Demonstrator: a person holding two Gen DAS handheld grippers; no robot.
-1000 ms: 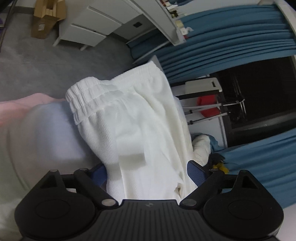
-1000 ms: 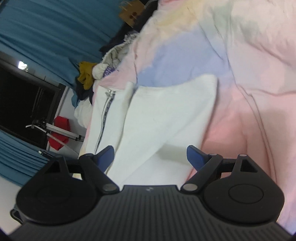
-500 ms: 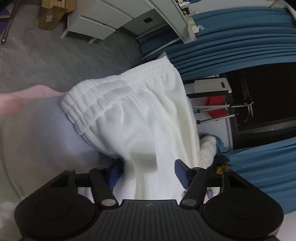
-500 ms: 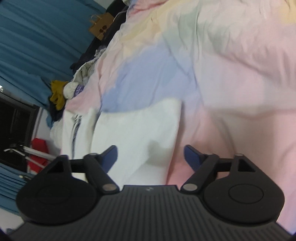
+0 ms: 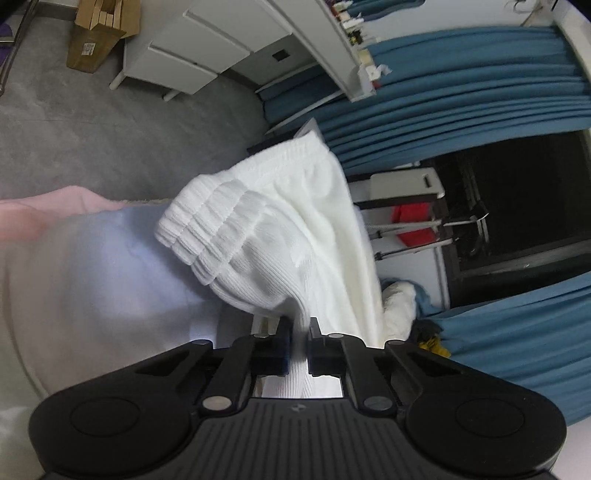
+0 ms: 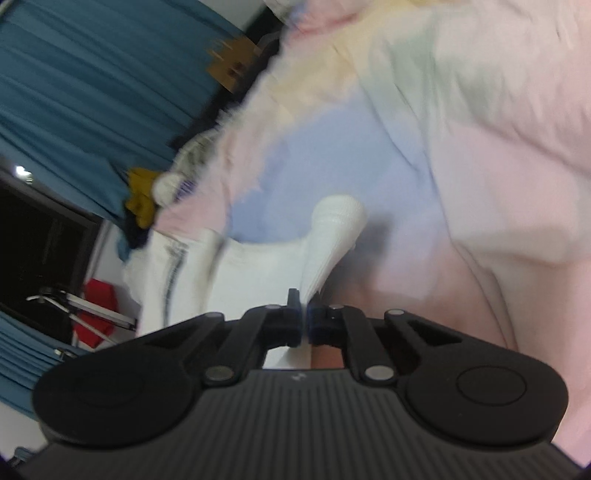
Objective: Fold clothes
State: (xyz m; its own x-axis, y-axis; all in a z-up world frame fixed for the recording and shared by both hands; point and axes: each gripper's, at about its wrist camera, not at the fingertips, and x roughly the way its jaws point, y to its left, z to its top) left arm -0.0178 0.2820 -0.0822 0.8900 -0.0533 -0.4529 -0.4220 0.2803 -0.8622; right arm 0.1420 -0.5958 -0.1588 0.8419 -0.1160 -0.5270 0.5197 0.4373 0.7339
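Both tongs have just closed — left tongs [image 5: 298, 345] and right tongs [image 6: 303, 321] each pinch the white shorts [image 5: 280, 236] lying on the pastel bed [image 6: 480, 155]; blue curtains [image 5: 461, 96] behind

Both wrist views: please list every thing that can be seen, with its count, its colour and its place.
white garment: one, white ribbed knit, lying on the bed, pinched at two places.
bedsheet: one, pastel pink, blue and yellow, under the garment.
curtains: blue, along the window side.
window: one, dark, between the curtains.
drawer cabinet: one, white, on the grey floor.
cardboard box: one, brown, beside the cabinet.
red thing: one, on a metal rack by the window; what it is cannot be told.
clothes pile: mixed yellow, white and dark, at the bed's edge.
left gripper: black, shut on the garment.
right gripper: black, shut on a fold of the garment.
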